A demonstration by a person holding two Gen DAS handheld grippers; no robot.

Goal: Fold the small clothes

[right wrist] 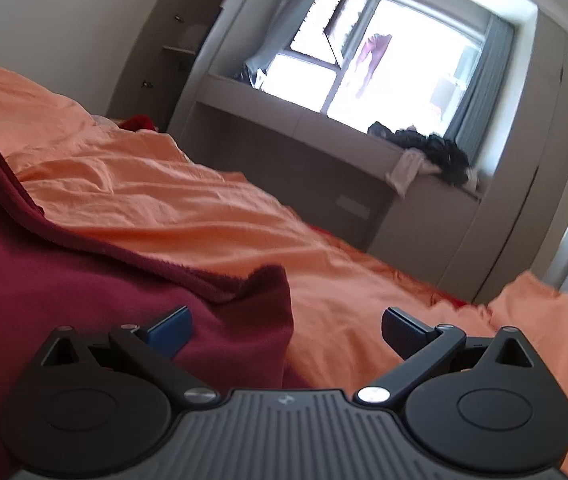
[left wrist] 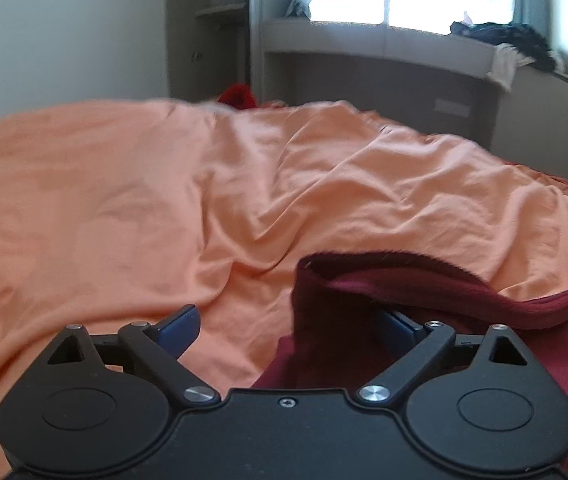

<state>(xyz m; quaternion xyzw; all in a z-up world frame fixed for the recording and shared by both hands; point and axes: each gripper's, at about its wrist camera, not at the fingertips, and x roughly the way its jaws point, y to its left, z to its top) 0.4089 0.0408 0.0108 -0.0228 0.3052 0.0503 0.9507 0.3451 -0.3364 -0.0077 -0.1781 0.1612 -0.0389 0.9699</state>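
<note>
Maroon fleece garment (right wrist: 64, 280) lies near on the orange bedsheet (left wrist: 124, 200), one edge turned over but folding unfinished, with left gripper (left wrist: 290, 326) and right gripper (right wrist: 286, 330) both spread wide, gripping nothing.

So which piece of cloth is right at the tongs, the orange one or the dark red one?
The dark red garment: a raised corner stands between the open left tongs. The orange sheet merely lies spread beneath.

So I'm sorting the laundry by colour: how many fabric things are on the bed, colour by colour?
Maroon garment: 1
Orange bedsheet: 1
Bright red cloth at the bed's far edge: 1
Total: 3
</note>
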